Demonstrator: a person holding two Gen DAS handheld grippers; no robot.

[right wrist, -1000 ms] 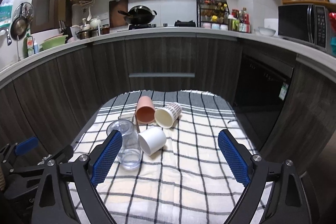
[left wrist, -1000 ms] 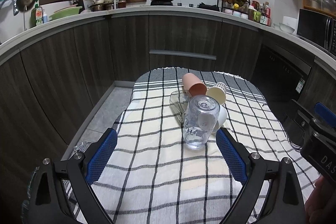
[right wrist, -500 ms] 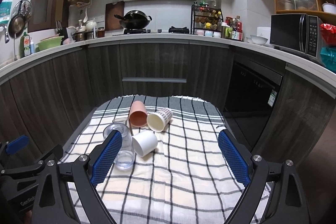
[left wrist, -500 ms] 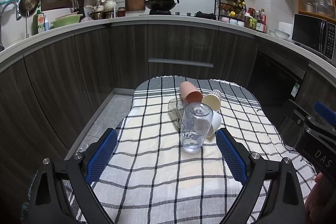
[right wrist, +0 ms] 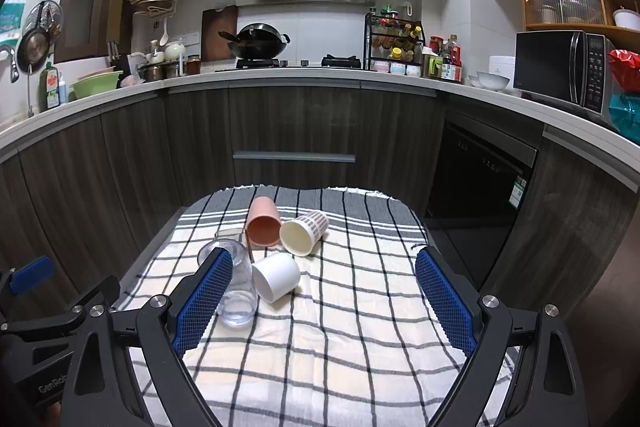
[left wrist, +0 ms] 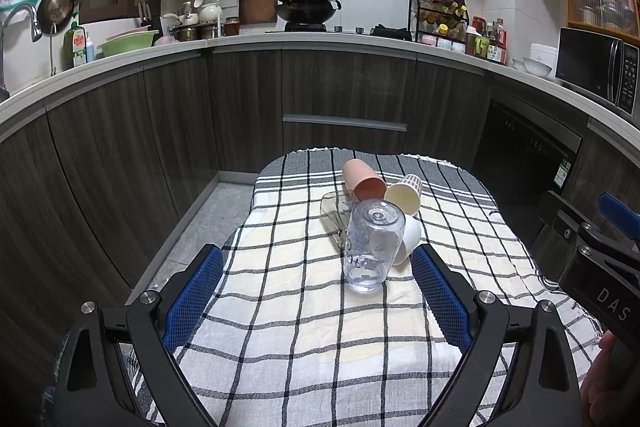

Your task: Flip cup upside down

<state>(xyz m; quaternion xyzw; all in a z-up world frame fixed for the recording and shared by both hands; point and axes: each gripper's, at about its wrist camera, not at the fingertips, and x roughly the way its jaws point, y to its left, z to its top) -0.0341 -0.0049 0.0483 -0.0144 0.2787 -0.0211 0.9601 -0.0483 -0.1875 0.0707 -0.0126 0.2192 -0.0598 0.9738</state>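
A clear plastic cup (left wrist: 372, 247) stands upside down on the checked cloth (left wrist: 304, 339); it also shows in the right wrist view (right wrist: 240, 287). Behind it lie on their sides a white cup (left wrist: 408, 239) (right wrist: 276, 277), a pink cup (left wrist: 362, 179) (right wrist: 264, 221), a cream patterned cup (left wrist: 404, 189) (right wrist: 304, 231) and a clear glass (left wrist: 334, 205). My left gripper (left wrist: 316, 291) is open and empty, short of the clear cup. My right gripper (right wrist: 324, 299) is open and empty, to the right of the cups.
The cloth covers a small table (right wrist: 400, 207) with edges close on all sides. Dark cabinets (left wrist: 344, 95) and a worktop with a wok (left wrist: 306, 5) run behind. The right gripper's body (left wrist: 592, 267) shows at the left view's right edge.
Both grippers have drawn back and risen a little from the cups, so the table looks smaller and lower. Both stay open. The cups have not moved.
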